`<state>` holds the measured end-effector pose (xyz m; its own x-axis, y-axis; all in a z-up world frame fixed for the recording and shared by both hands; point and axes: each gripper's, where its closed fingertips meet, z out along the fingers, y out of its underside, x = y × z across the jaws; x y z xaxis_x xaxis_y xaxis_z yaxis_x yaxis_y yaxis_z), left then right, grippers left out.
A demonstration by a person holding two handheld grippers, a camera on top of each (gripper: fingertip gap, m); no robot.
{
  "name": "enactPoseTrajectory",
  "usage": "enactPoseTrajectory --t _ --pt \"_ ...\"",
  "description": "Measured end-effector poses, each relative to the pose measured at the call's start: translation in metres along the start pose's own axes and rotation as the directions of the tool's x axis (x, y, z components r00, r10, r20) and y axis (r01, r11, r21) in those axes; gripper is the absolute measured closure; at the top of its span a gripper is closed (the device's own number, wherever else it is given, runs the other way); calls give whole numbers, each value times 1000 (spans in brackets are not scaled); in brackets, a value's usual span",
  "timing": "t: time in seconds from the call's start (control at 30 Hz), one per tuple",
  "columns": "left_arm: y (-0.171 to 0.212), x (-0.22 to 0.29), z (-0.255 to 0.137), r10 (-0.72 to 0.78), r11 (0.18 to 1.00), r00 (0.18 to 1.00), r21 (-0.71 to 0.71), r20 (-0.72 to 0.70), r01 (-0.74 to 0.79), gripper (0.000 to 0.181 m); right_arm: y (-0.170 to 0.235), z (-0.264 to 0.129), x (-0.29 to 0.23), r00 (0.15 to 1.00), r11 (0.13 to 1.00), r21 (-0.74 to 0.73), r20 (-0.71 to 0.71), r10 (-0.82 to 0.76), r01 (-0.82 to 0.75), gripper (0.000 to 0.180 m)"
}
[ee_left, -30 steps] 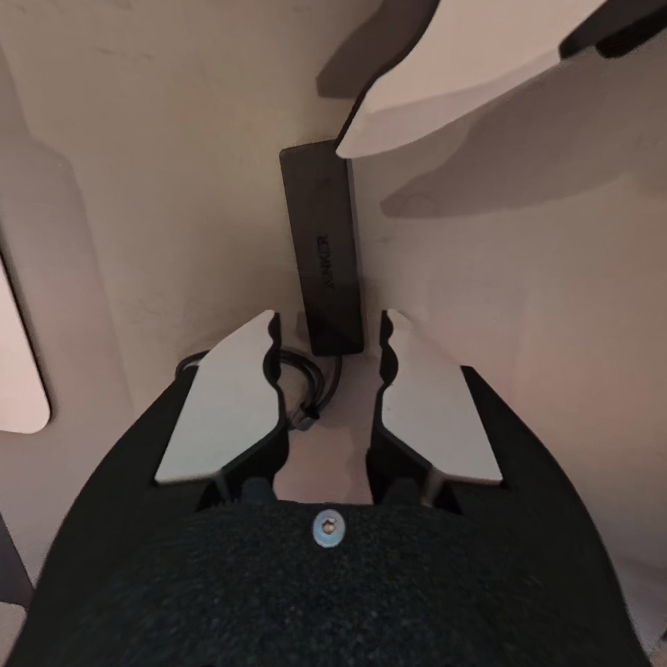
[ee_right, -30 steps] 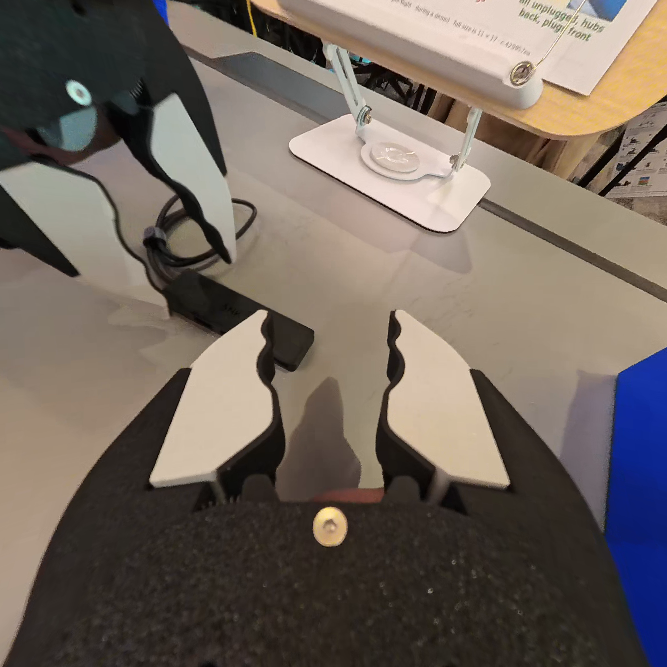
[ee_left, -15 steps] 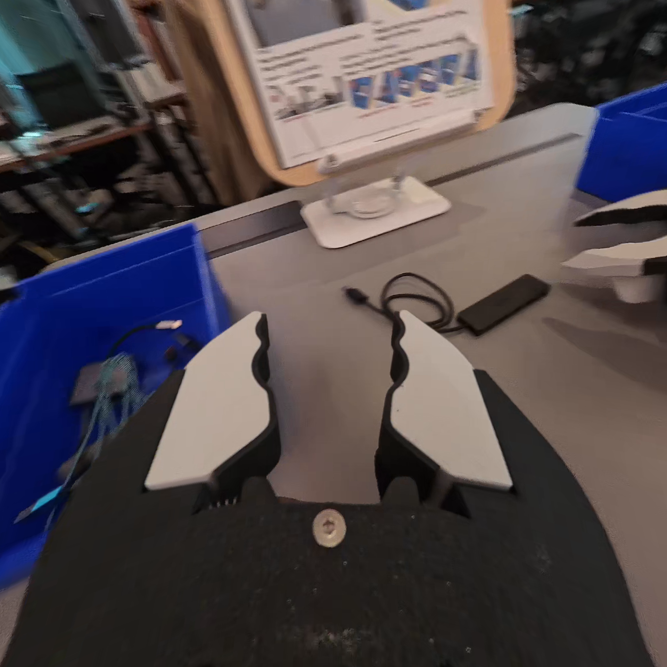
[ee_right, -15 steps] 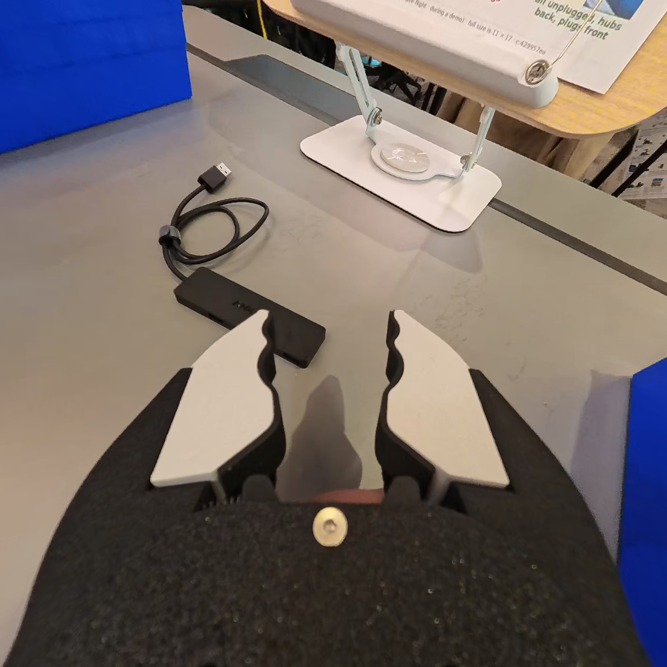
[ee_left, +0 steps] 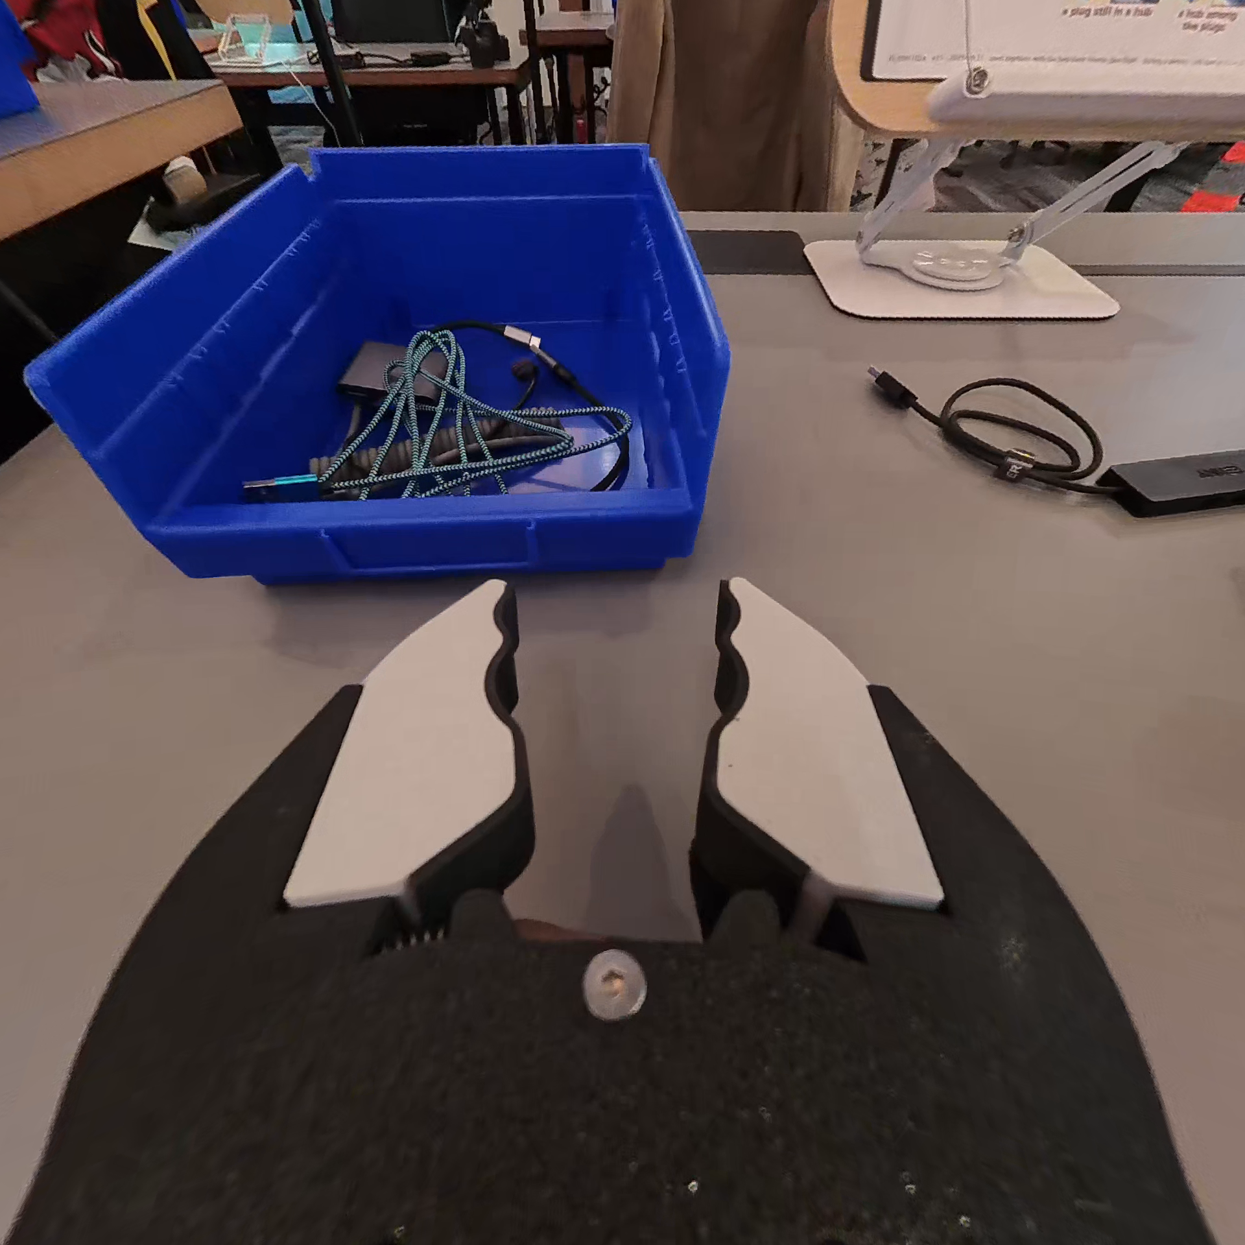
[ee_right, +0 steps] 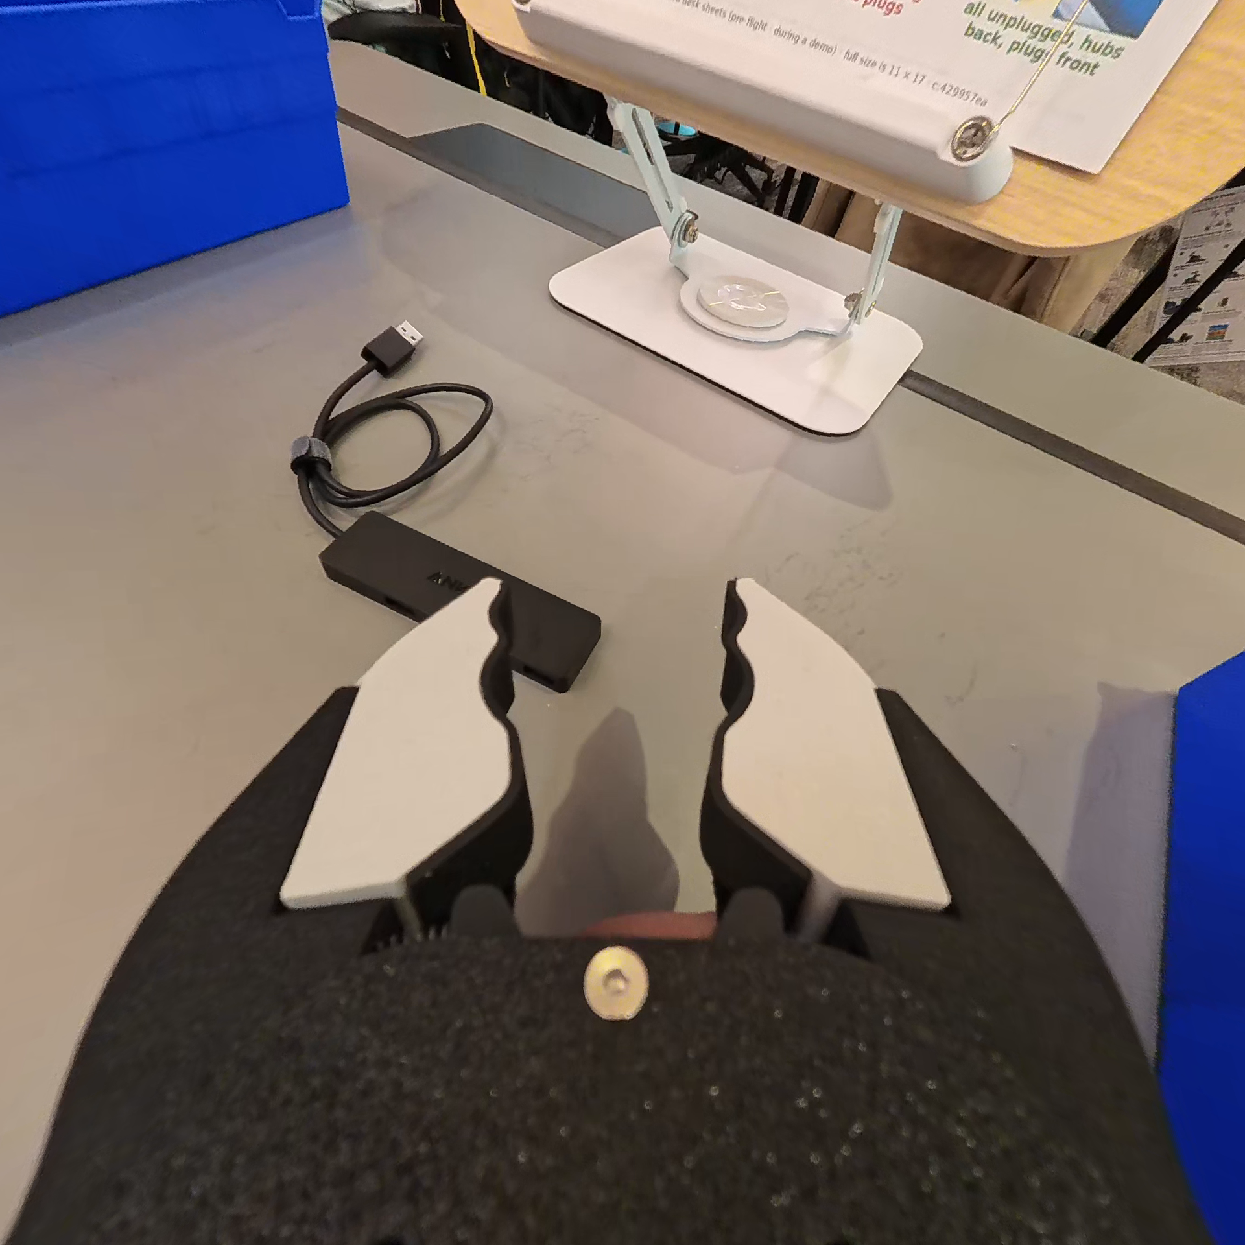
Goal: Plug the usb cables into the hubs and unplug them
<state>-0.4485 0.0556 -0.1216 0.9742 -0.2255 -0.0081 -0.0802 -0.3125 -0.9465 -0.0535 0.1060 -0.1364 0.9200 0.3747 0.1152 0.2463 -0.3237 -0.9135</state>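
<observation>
A flat black USB hub (ee_right: 404, 569) lies on the grey table, its own black cable (ee_right: 397, 444) coiled behind it and ending in a loose plug (ee_right: 394, 347). It also shows at the right edge of the left wrist view (ee_left: 1186, 480), with its cable (ee_left: 1010, 431). My right gripper (ee_right: 616, 589) is open and empty, just right of and above the hub's near end. My left gripper (ee_left: 613, 589) is open and empty, facing a blue bin (ee_left: 418, 539) that holds a tangle of braided and coiled USB cables (ee_left: 444, 424) and a grey hub (ee_left: 367, 377).
A white stand base (ee_right: 741, 337) carrying a wooden board with instruction sheets (ee_right: 876, 60) stands at the back of the table. The left bin's wall (ee_right: 155, 155) is at upper left in the right wrist view. Another blue bin (ee_right: 1206, 943) is at its right edge.
My left gripper has lifted off the black hub and swung left to face the blue bin. The hub and its cable now lie alone on the table. My right gripper has barely moved.
</observation>
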Motion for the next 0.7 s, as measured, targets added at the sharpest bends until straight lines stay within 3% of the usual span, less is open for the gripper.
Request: enactPoseTrajectory --t 0.23,0.4,0.57,0.7 --pt "2 -2 10 20 998 999 -63 -28 -22 126 1 1 -2 1000 1000 -13 -1 -17 17 120" --pt "-43 -30 33 86 991 996 -100 -12 -86 125 2 2 -2 1000 1000 -20 0 -23 23 120" --pt "-86 -37 90 88 962 989 -247 -122 -117 124 3 3 -3 1000 999 -30 0 -29 29 120" --pt "-83 -42 149 134 876 982 -447 -131 -180 120 4 3 -2 1000 999 -31 3 -20 20 120"
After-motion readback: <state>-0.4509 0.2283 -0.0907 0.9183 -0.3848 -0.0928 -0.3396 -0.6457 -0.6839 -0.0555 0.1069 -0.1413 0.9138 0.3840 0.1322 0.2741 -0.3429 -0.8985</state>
